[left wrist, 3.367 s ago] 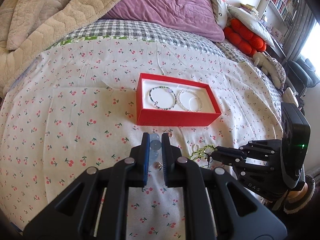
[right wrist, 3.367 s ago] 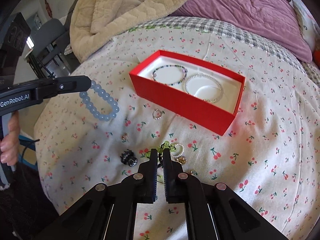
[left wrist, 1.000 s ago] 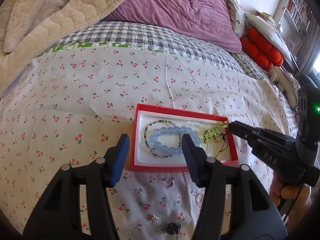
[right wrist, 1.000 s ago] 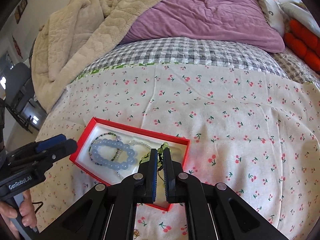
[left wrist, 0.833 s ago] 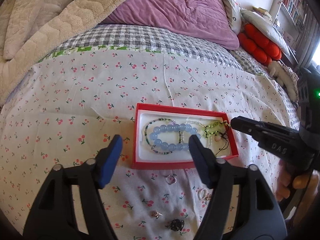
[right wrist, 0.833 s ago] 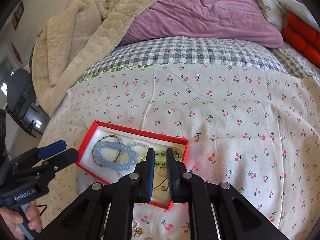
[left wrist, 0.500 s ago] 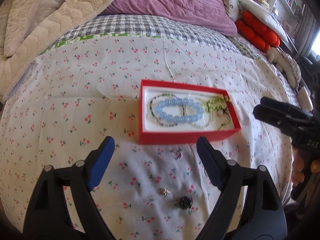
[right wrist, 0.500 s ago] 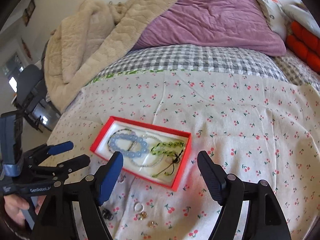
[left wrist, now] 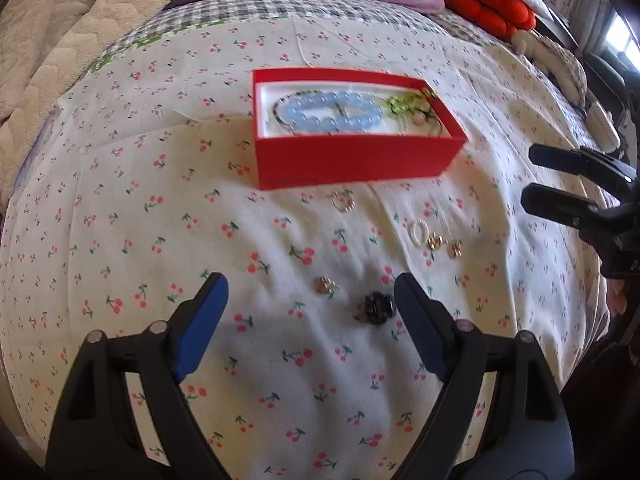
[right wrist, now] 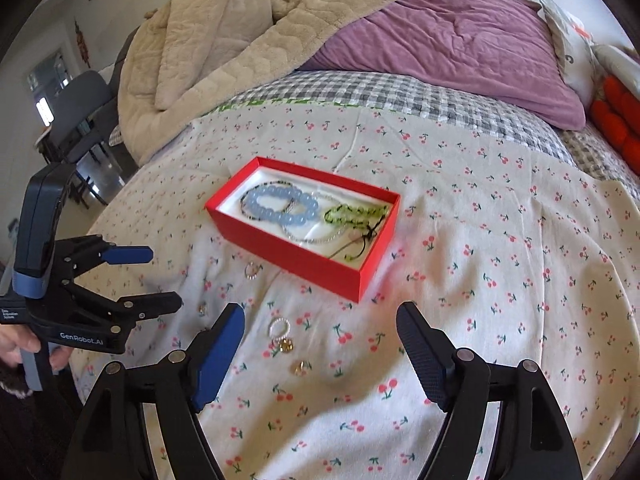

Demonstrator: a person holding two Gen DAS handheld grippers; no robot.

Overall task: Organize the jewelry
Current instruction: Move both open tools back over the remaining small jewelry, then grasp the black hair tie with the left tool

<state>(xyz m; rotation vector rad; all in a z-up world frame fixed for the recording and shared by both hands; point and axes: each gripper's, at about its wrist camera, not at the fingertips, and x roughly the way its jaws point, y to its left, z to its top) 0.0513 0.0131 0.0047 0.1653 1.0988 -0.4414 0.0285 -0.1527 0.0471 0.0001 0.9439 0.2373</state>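
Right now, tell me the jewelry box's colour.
Red box, white lining; right wrist view shows it best.

"genrobot.ai" in white on the left hand-held gripper [right wrist: 162,278]

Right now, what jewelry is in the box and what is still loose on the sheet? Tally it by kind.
In the red box:
Bracelets: 4 (blue bead, dark bead, clear bead, green cord)
Loose on the sheet:
Pearl ring: 1
Silver ring: 1
Gold pieces: 2
Small charm: 1
Black piece: 1
Total: 10
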